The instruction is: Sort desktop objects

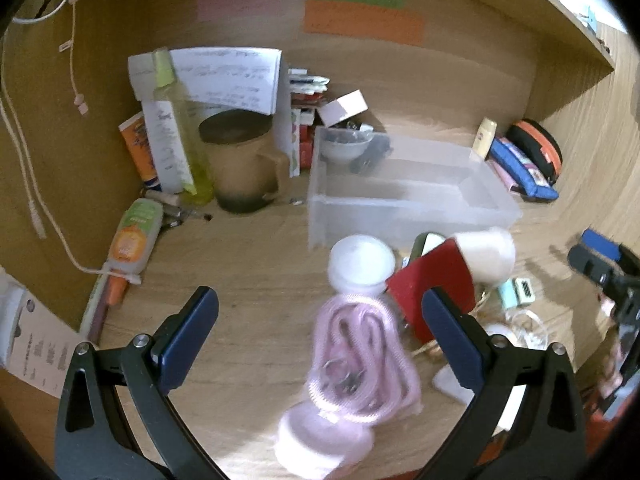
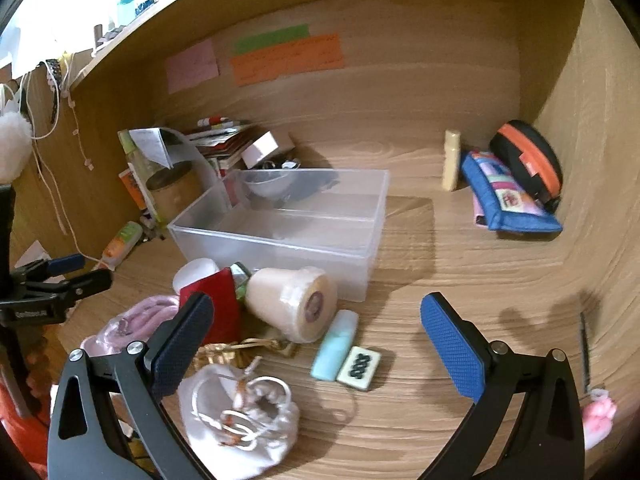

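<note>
Both claws hang open and empty over the wooden counter [image 2: 440, 248]. The left claw [image 1: 320, 328] straddles a coiled pink cable [image 1: 360, 360]; the right claw [image 2: 316, 340] hovers by a mint eraser [image 2: 335, 345]. Beyond the clutter sits the clear bin [image 2: 280, 240] — loose loops could snag neighbours when lifted.

Bench inventory: one clear bin [image 2: 280, 236], one red box [image 2: 218, 308], one mahjong tile [image 2: 359, 368], three wall notes [image 2: 192, 65].
</note>
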A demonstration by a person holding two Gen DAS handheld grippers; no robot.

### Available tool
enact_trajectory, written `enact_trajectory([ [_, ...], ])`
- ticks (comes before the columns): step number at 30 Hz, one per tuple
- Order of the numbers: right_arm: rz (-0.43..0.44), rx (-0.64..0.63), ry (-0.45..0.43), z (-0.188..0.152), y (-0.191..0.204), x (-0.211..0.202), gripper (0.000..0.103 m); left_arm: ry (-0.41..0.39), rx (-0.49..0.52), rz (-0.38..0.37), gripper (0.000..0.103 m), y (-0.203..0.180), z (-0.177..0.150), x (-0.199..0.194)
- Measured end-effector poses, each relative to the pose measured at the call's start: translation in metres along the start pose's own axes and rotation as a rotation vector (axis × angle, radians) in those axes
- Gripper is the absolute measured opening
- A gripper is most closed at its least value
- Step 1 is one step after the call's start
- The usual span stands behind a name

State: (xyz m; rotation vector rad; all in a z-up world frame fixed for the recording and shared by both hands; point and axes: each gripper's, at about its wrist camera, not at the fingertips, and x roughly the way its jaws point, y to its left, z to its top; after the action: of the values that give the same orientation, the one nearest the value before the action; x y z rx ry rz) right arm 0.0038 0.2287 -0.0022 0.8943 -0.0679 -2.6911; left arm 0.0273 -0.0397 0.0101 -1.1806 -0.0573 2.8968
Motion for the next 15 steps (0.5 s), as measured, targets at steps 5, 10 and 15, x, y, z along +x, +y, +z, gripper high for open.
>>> enact_trajectory([
  [5, -0.035, -0.029, 0.031, -0.004, -0.013, 0.004, 0.103, 0.092, 0.019, -0.052, 0.103, 0.000, -0.009, 0.009],
  [10, -0.055, -0.029, 0.131, -0.015, -0.029, 0.025, 0.103, 0.194, 0.077, -0.084, 0.103, -0.014, -0.014, 0.027],
  [15, -0.032, 0.003, 0.216, -0.027, -0.039, 0.042, 0.103, 0.270, 0.137, -0.082, 0.103, -0.025, -0.018, 0.043],
])
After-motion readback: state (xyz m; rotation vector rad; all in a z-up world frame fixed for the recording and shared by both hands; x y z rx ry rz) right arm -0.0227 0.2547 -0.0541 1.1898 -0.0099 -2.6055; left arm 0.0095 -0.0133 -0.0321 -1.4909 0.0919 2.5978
